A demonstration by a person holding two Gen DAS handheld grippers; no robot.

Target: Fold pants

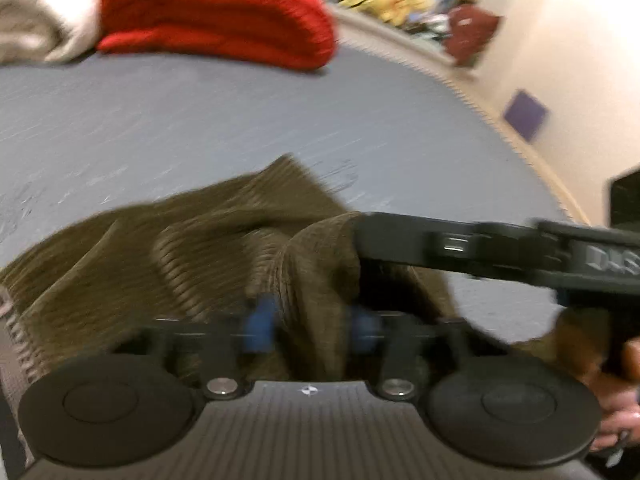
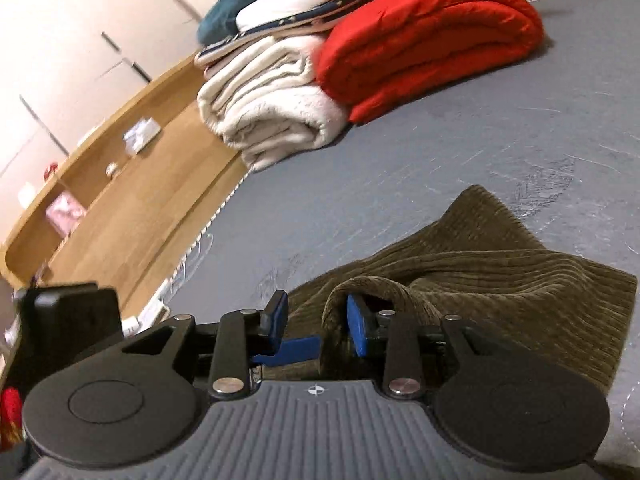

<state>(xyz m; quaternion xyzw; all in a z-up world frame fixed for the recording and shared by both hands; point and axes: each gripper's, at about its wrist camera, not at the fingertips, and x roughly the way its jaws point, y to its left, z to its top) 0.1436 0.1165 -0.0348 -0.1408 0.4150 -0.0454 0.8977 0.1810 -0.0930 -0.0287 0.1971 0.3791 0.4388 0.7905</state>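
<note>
Olive corduroy pants (image 1: pixel 132 256) lie crumpled on a grey-blue mattress (image 1: pixel 200 120). In the blurred left wrist view my left gripper (image 1: pixel 312 324) is shut on a raised fold of the pants, with a blue pad on each side of the fold. My right gripper (image 1: pixel 360 236) reaches in from the right and touches the same bunch of cloth. In the right wrist view the right gripper (image 2: pixel 318 322) stands open. A fold of the pants (image 2: pixel 480 272) drapes over its right pad, and its left pad is clear of the cloth.
A folded red blanket (image 2: pixel 432 36) and a cream blanket (image 2: pixel 272 108) sit at the far end of the mattress under a stack of folded laundry (image 2: pixel 288 4). A wooden shelf (image 2: pixel 120 184) runs along the left edge. A hand (image 1: pixel 624 400) grips the right gripper's handle.
</note>
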